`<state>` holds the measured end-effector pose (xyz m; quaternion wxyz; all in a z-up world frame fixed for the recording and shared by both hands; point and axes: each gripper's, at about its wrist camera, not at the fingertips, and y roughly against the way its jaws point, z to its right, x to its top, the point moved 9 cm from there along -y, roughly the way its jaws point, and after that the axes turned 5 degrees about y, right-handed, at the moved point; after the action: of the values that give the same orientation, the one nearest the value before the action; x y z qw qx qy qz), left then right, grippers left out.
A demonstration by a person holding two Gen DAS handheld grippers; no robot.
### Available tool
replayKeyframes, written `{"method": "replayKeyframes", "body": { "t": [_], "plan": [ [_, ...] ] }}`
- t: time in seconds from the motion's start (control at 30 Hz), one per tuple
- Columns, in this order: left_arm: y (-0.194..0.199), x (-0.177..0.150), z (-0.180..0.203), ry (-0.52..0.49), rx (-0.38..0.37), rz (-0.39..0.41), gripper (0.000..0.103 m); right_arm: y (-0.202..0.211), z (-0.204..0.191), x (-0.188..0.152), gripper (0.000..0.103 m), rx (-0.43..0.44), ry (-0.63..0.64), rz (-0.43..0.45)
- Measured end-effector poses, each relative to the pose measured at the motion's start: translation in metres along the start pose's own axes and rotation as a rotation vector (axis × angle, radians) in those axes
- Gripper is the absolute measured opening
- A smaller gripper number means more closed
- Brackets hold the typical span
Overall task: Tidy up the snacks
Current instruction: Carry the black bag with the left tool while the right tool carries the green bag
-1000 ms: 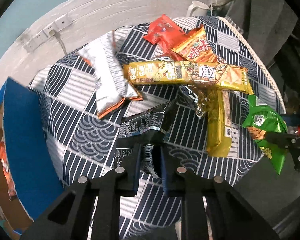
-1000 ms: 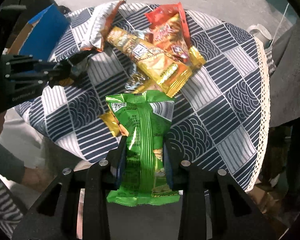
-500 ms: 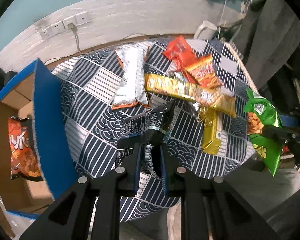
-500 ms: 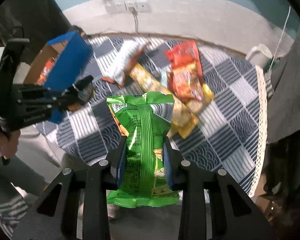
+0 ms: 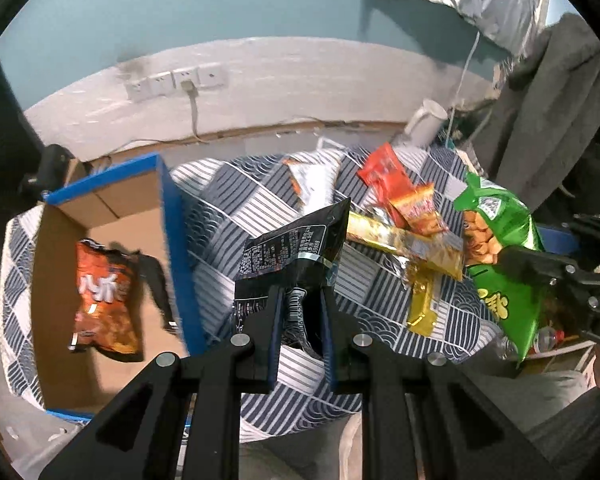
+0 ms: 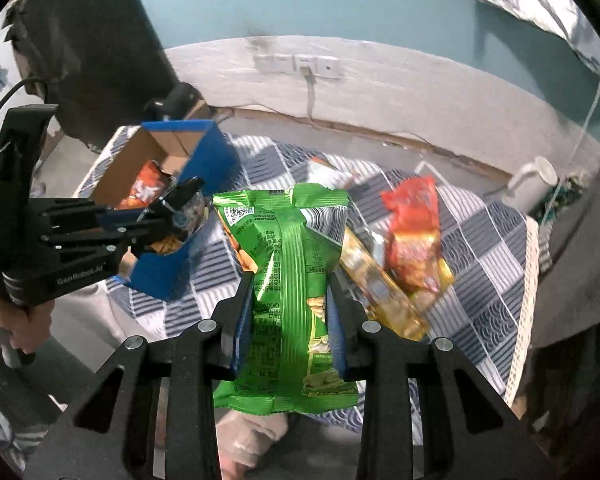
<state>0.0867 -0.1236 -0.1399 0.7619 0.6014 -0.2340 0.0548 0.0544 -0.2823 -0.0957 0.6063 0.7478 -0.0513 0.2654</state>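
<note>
My left gripper (image 5: 300, 300) is shut on a black snack bag (image 5: 296, 248), held in the air over the table's front edge, just right of the blue cardboard box (image 5: 172, 224). An orange snack bag (image 5: 104, 296) lies inside the box. My right gripper (image 6: 290, 296) is shut on a green snack bag (image 6: 288, 260), held above the table's front; it shows at the right of the left wrist view (image 5: 496, 252). A red bag (image 5: 388, 176), an orange-red bag (image 5: 420, 208), gold bars (image 5: 404, 240) and a silver bag (image 5: 312, 180) lie on the patterned tablecloth (image 5: 236, 196).
A white mug (image 5: 426, 122) stands at the table's far right edge. Wall sockets with a cable (image 5: 180, 80) are on the wall behind. Dark clothing (image 5: 548, 100) hangs at the right. The left gripper shows at the left of the right wrist view (image 6: 172, 212).
Both grippers have risen and pulled back from the table with their bags. The left one has swung left, so the blue box and the orange bag inside it have come into view.
</note>
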Motion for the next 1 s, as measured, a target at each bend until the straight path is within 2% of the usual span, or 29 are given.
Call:
{"method": "replayKeyframes", "body": {
  "t": [0.27,0.53,0.8,1.0],
  "plan": [
    [0.028,0.008,-0.048,0.077,0.015,0.051,0.017,-0.012,-0.044,0.037,0.031,0.030,0.067,0.008],
    [0.040,0.008,-0.114,0.159,0.080,0.094,0.017,-0.040,-0.090,0.071,0.031,0.063,0.131,-0.020],
    [0.031,-0.004,-0.174,0.246,0.113,0.081,0.017,-0.087,-0.143,0.094,0.031,0.102,0.197,-0.100],
    [0.021,-0.016,-0.222,0.328,0.143,0.064,0.017,-0.110,-0.174,0.109,0.031,0.125,0.230,-0.124]
  ]
}}
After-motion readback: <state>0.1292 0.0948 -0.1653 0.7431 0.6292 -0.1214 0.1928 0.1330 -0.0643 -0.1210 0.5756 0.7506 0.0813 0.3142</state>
